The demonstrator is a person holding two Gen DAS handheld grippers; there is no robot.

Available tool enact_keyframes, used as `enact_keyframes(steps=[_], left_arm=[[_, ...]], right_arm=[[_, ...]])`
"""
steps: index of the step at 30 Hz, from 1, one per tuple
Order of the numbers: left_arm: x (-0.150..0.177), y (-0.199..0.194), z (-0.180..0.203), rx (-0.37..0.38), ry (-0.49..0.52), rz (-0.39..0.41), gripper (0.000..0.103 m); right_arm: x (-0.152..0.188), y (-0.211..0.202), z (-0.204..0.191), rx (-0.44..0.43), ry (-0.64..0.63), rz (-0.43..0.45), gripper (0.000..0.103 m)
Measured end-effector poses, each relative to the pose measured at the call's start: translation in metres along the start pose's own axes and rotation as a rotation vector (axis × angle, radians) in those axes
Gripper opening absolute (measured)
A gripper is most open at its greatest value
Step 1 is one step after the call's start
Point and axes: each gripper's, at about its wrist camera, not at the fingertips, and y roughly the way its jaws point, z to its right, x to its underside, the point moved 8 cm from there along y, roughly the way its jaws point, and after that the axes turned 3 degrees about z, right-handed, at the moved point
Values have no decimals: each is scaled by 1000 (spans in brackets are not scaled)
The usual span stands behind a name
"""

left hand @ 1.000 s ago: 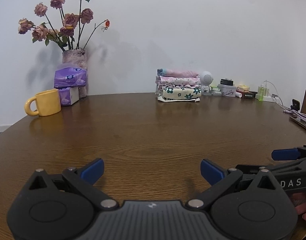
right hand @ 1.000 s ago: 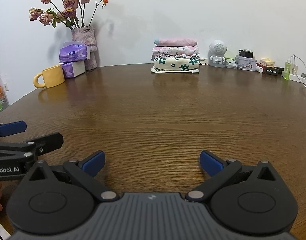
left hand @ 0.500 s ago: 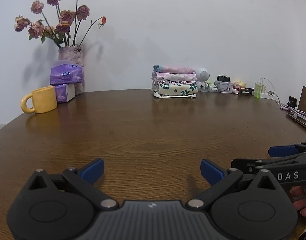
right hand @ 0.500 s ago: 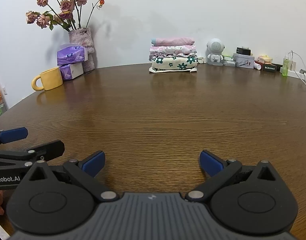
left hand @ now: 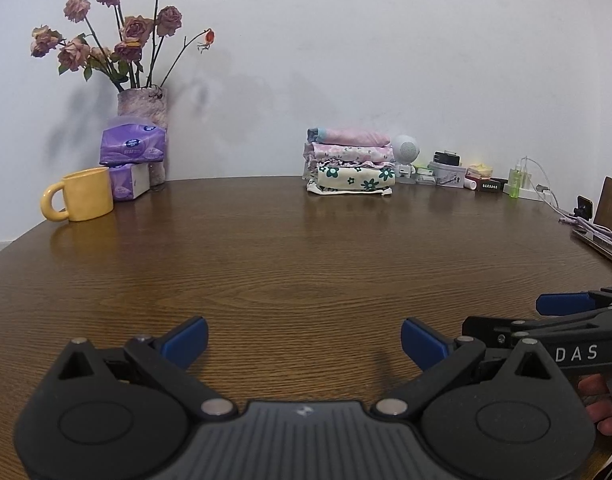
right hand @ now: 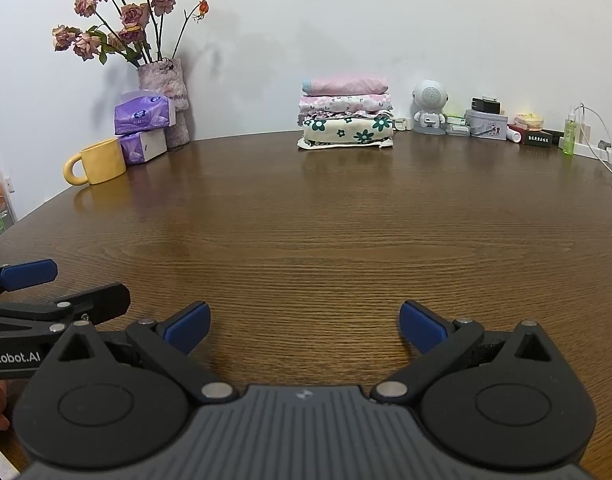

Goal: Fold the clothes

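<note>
My left gripper (left hand: 304, 340) and right gripper (right hand: 304, 326) hover with fingers apart, empty. The folded clothes (right hand: 345, 112) sit stacked beyond, against the wall; I judge folding done unless another garment comes.

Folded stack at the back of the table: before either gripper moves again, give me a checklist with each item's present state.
1. Left gripper open and holding nothing: ok.
2. Right gripper open and holding nothing: ok.
3. Folded stack sits square, three layers, not toppling: ok.
4. Unfolded garment within view to work on: not ok, none shows on the table.
5. Yellow mug and tissue packs stand apart from the stack: ok.
6. More clothes outside the views: cannot tell.
</note>
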Motion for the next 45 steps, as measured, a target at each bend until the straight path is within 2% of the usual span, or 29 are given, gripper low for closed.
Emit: enact_keyframes(steps=[45], left_arm=[[1,0,1,11,2,1,103]], right_arm=[[1,-1,2,-2,3,0,103]])
